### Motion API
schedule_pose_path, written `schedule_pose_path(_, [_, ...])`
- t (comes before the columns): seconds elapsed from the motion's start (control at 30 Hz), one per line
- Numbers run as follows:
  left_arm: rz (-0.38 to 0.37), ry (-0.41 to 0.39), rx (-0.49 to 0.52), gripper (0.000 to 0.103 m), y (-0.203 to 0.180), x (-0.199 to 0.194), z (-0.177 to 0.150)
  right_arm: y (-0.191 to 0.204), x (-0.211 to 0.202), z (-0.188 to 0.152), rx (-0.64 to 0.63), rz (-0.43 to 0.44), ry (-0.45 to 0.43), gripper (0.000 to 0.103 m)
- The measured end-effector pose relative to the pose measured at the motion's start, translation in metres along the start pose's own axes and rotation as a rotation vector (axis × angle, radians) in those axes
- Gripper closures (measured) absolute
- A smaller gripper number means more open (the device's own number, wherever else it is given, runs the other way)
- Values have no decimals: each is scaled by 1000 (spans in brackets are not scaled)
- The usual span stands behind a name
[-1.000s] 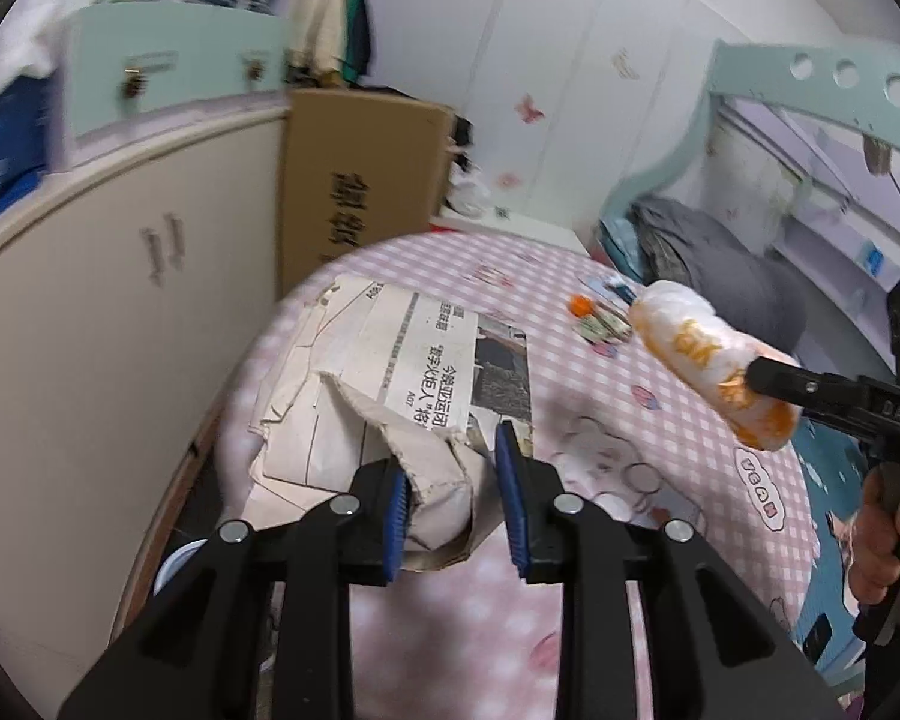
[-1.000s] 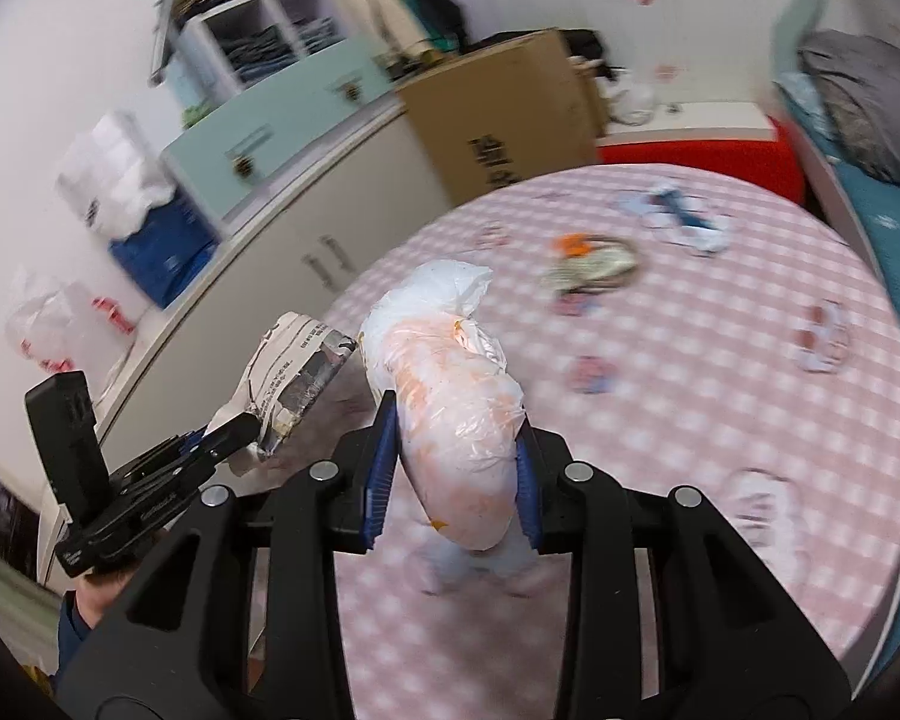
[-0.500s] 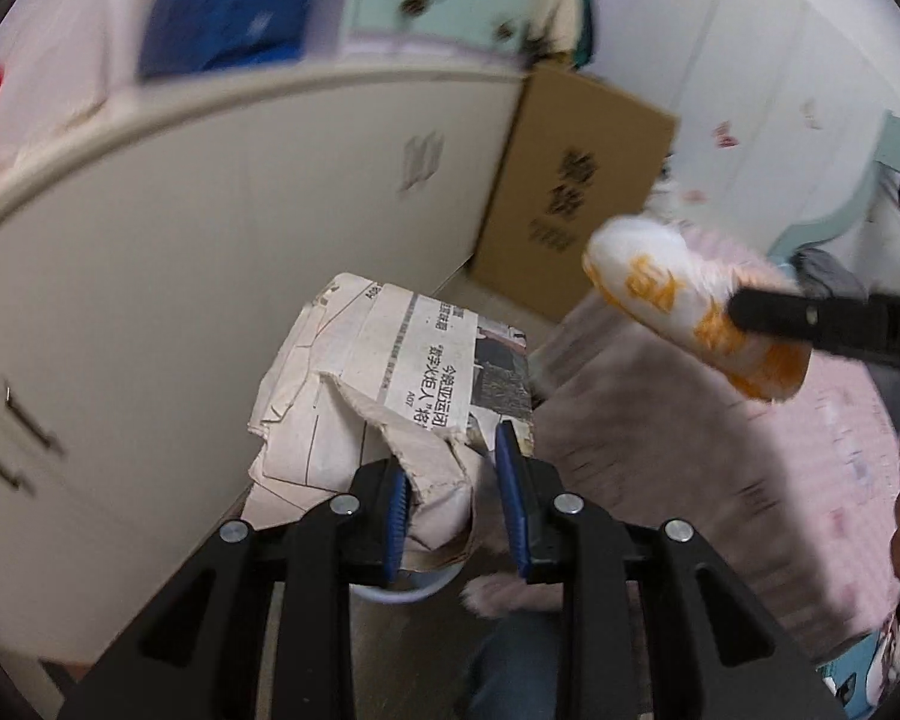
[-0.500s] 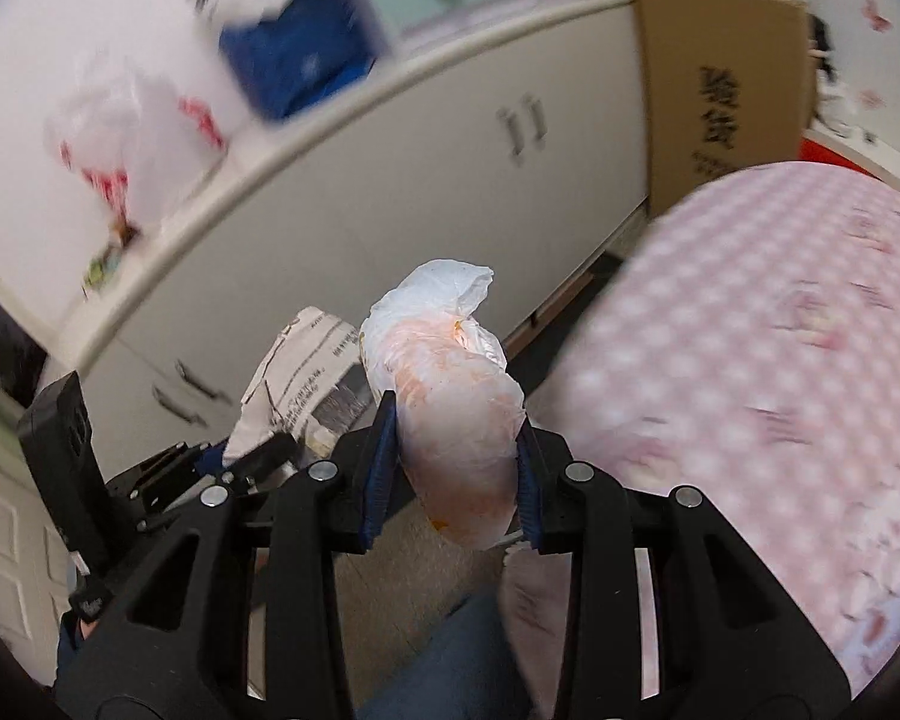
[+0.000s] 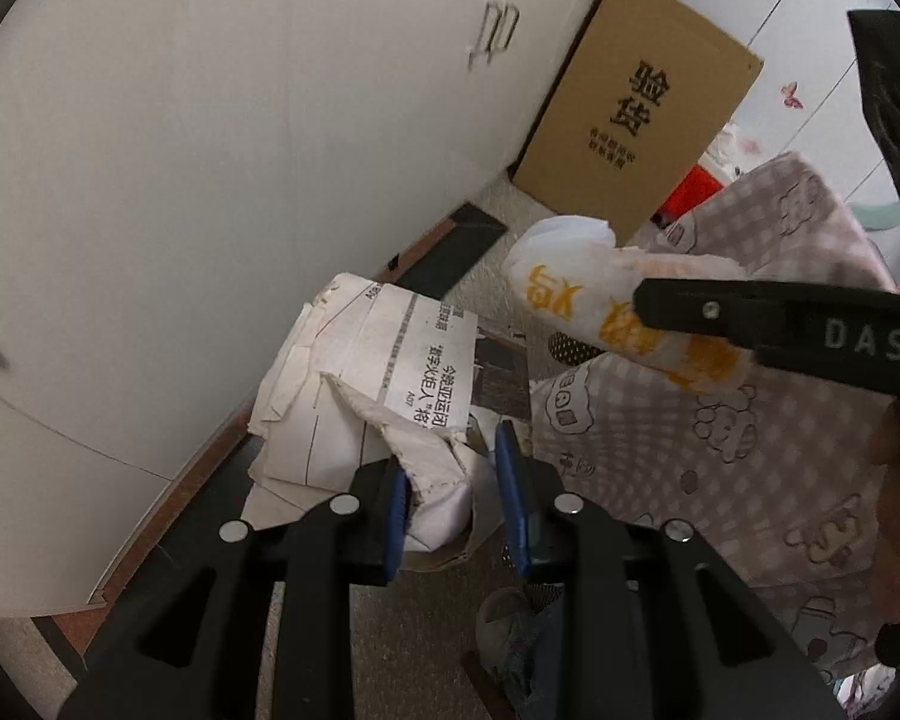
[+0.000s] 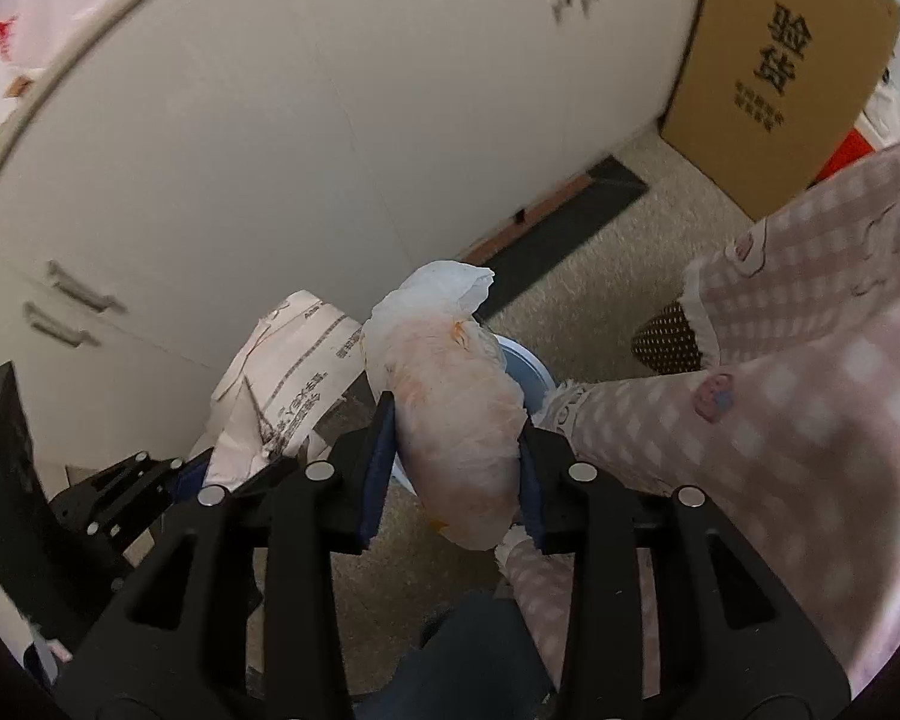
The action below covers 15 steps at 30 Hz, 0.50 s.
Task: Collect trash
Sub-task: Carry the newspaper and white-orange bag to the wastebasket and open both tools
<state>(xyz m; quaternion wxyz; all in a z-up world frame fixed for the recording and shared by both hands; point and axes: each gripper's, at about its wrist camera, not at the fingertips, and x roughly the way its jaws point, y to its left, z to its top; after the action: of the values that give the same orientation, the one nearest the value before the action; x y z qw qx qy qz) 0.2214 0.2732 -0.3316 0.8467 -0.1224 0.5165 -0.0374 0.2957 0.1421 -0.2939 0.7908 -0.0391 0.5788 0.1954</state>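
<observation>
Carpeted floor beside the cloth-draped worktop

I see a beige speckled carpet floor (image 6: 642,228) running along the white cabinets (image 6: 342,96). A brown cardboard box (image 6: 780,60) with printed characters stands on it against the cabinet, and a dark flat mat (image 6: 570,228) lies at the cabinet's foot. The worktop's pink checked tablecloth (image 6: 810,372) hangs down to the floor, and a dotted slipper (image 6: 666,336) lies beside its hem.

newspaper (image 5: 390,396): creased matt paper | bag (image 6: 456,408): crinkled thin plastic | box (image 5: 636,114): matt cardboard
</observation>
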Motion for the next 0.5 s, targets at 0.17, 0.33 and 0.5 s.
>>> schedule_pose_path(0.17, [-3, 82, 29, 59, -7, 41, 16, -17, 6, 2, 75, 12, -19, 18])
schedule_pose_path(0.33, [37, 127, 9, 23, -3, 56, 20, -16, -18, 6, 74, 10, -94, 7])
schedule_pose_path(0.5, [94, 81, -17, 20, 0, 40, 15, -15, -39, 3, 81, 24, -139, 6])
